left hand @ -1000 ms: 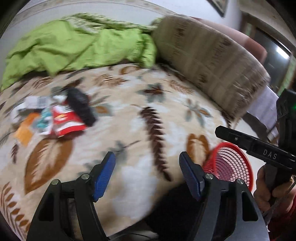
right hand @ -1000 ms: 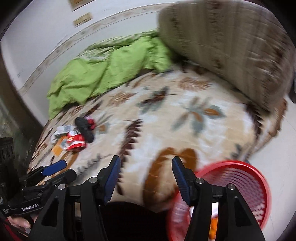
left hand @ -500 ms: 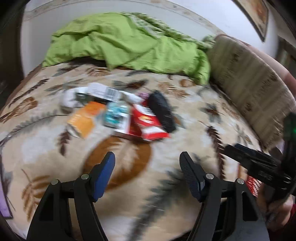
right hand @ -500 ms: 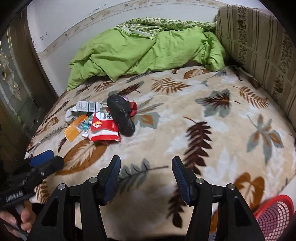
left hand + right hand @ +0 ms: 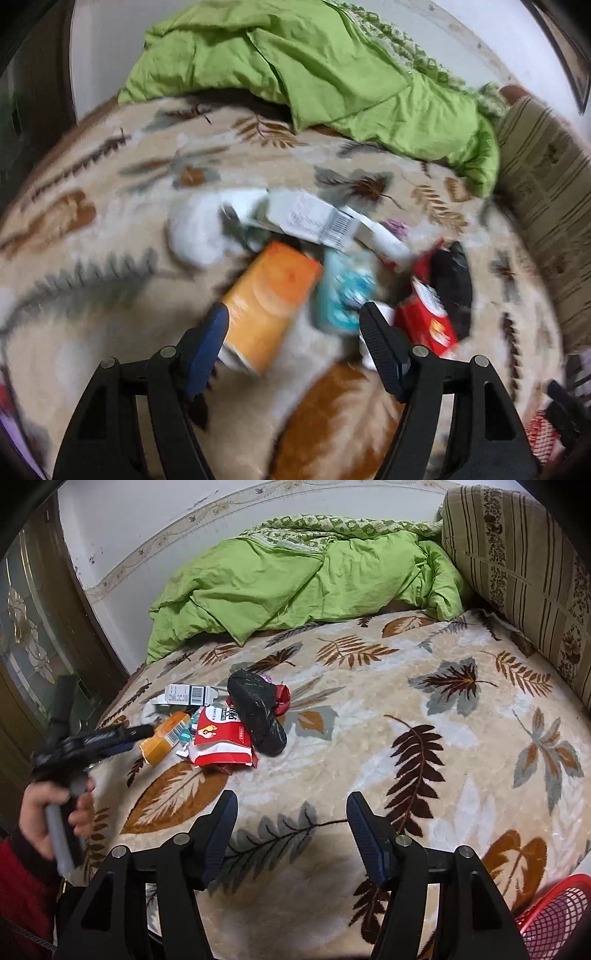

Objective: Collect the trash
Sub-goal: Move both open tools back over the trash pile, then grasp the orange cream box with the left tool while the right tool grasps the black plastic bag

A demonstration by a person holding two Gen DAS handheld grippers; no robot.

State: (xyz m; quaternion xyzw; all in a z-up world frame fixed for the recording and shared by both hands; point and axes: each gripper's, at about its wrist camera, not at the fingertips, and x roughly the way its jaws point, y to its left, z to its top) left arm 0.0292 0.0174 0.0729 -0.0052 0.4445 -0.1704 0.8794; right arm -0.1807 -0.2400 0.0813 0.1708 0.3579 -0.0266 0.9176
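A pile of trash lies on the leaf-patterned bed blanket: an orange carton, a teal wrapper, a red packet, a black bag, a white barcode box and white paper. My left gripper is open, its fingers on either side of the orange carton's near end; it also shows in the right wrist view. My right gripper is open and empty, well short of the pile.
A green duvet is bunched at the bed's far end. A striped cushion lines the right side. A red mesh basket stands at the bed's near right corner. A dark wooden door is on the left.
My left gripper has swung left and closed in on the pile, now open around the orange carton. My right gripper has turned from the basket toward the bed and holds steady.
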